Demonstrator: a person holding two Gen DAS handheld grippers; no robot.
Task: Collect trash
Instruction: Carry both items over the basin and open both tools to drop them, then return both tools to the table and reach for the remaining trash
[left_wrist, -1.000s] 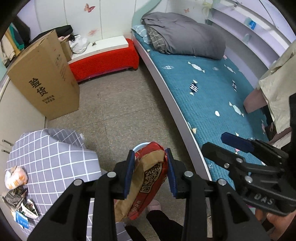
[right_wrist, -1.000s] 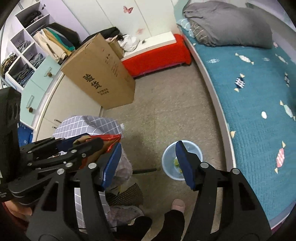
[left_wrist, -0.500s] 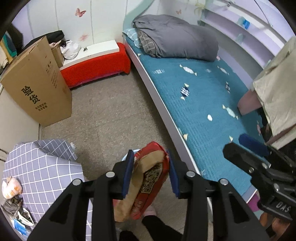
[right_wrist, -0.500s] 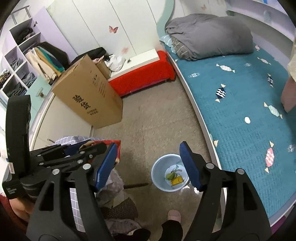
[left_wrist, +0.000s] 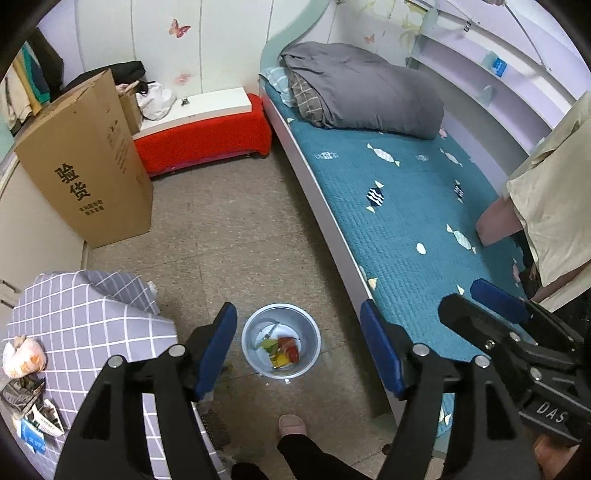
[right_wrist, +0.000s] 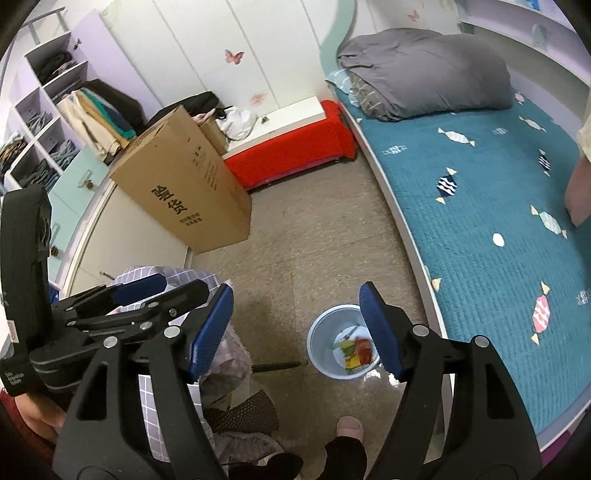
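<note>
A pale blue bin (left_wrist: 280, 340) (right_wrist: 341, 341) stands on the floor beside the bed. A red snack bag (left_wrist: 289, 346) (right_wrist: 364, 347) lies inside it among yellow and green scraps. My left gripper (left_wrist: 298, 350) hangs above the bin, its jaws opening, with nothing between them. My right gripper (right_wrist: 295, 330) is open and empty, a little to the left of the bin. More trash lies on the checked cloth at the left: a crumpled orange-and-white wrapper (left_wrist: 23, 357) and torn printed packets (left_wrist: 31, 410).
A large cardboard box (left_wrist: 86, 166) stands by the wall, with a red-covered bench (left_wrist: 201, 142) behind it. The teal bed (left_wrist: 399, 206) runs along the right. A person's slippered foot (left_wrist: 291, 425) is just in front of the bin. The checked cloth (left_wrist: 81, 325) covers furniture at the left.
My left gripper has opened and let go of the red snack bag, which now lies in the bin. My right gripper has risen slightly and widened a little.
</note>
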